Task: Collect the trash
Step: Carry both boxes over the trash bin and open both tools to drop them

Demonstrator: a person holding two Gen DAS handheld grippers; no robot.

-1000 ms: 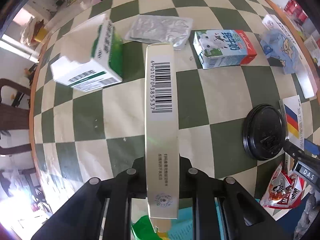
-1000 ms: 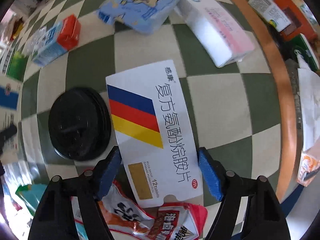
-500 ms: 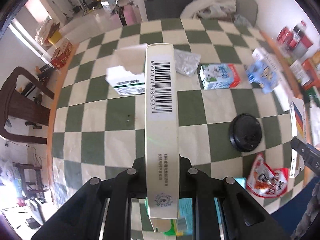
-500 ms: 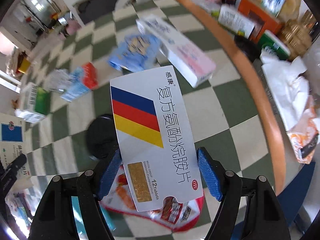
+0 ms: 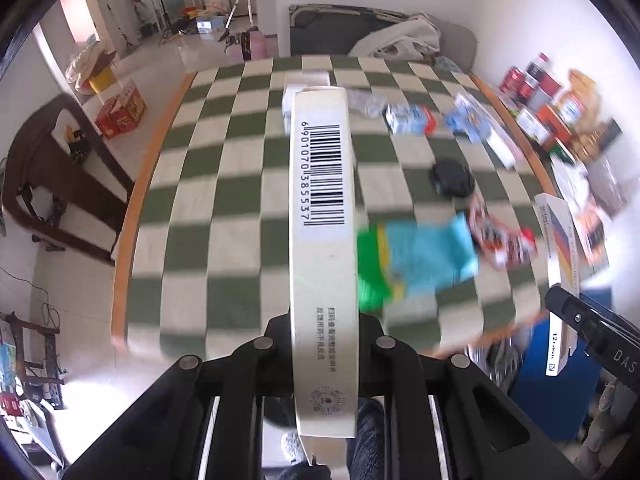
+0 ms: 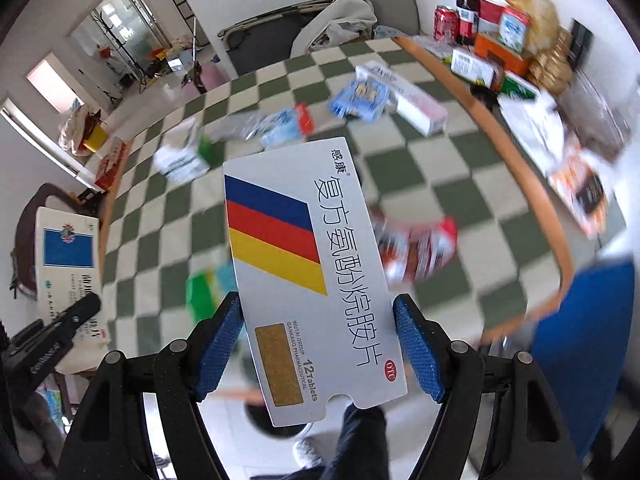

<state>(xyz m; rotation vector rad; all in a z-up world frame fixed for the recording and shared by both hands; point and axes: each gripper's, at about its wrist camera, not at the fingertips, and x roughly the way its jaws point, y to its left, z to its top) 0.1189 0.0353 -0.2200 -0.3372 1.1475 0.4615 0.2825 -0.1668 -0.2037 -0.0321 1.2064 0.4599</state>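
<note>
My left gripper [image 5: 324, 320] is shut on a cream box with a barcode [image 5: 322, 200], seen edge-on and held high over the green-and-white checked table [image 5: 224, 184]. My right gripper [image 6: 318, 344] is shut on a white tablet box with blue, red and yellow stripes [image 6: 304, 260], its blue pads [image 6: 218, 344] pressing the box's long sides. Each gripper shows at the edge of the other's view. On the table lie a black lid [image 5: 452, 178], a milk carton [image 5: 410, 120], a teal-and-green packet [image 5: 416, 256] and a red snack wrapper [image 5: 504, 240].
A blue tissue packet [image 6: 360, 98], a long white-and-pink box [image 6: 412, 104] and a green-and-white carton [image 6: 184, 158] lie farther back. Cans and boxes [image 6: 500, 40] crowd the surface right of the table. A dark wooden chair [image 5: 48, 176] stands at the left. A person's legs [image 6: 360, 432] show below.
Both grippers have risen and drawn back from the table with their boxes still gripped. The table now looks smaller and farther, and its near edge and the floor have come into view.
</note>
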